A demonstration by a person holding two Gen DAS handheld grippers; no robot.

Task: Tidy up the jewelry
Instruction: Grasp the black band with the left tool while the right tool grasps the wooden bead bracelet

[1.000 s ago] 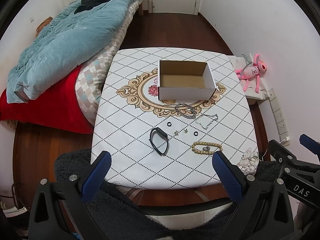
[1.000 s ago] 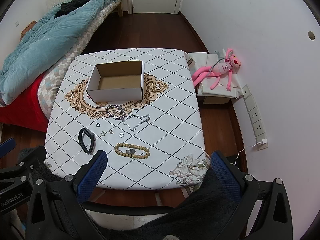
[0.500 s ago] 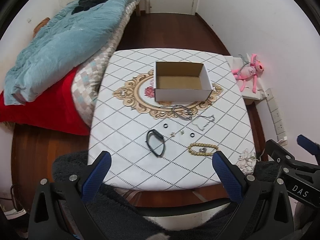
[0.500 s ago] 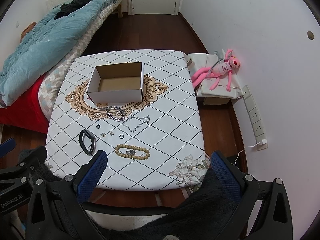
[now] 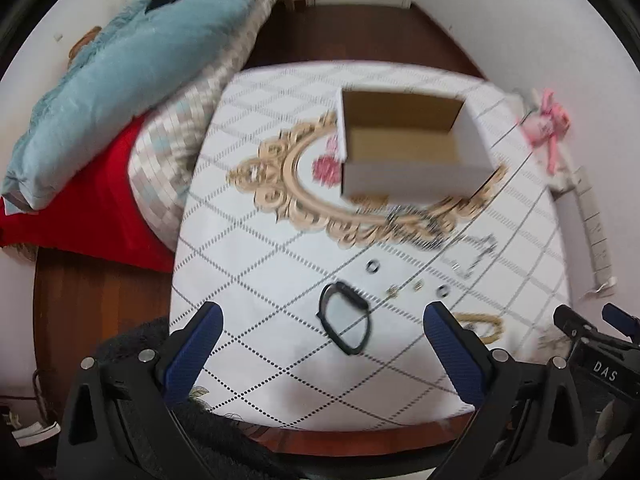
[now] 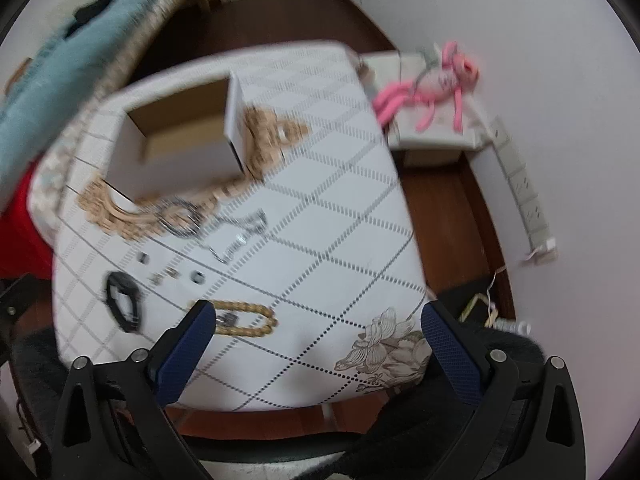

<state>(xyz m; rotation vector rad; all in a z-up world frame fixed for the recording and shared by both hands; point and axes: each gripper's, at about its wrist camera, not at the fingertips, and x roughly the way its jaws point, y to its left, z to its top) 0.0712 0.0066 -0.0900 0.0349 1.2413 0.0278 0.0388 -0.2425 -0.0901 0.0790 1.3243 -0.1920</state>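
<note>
An open cardboard box [image 5: 404, 148] [image 6: 184, 140] stands empty on the far half of the patterned table [image 5: 260, 264] [image 6: 336, 208]. In front of it lie silver chains [image 6: 236, 228] [image 5: 472, 252], two small dark rings [image 5: 374, 267] [image 6: 197, 277], tiny earrings [image 5: 404, 289] and a black band [image 5: 346, 322] [image 6: 122, 300]. A wooden bead bracelet [image 6: 246, 319] [image 5: 482, 325] lies nearest the front edge. My left gripper [image 5: 320, 344] is open just above the black band. My right gripper [image 6: 316, 344] is open, its left fingertip [image 6: 188, 344] beside the bead bracelet. Both views are motion-blurred.
A bed with a teal quilt [image 5: 128, 64] and red cover [image 5: 92, 208] borders the table's left side. A pink plush toy [image 6: 436, 80] lies on a low white stand at the right, near a power strip [image 6: 524, 200] on the wall. Dark fuzzy fabric [image 6: 460, 420] lies beneath the grippers.
Both grippers have moved forward and down toward the table; the jewelry now looms larger and sits close to the fingertips. Both stay open and nothing on the table has shifted.
</note>
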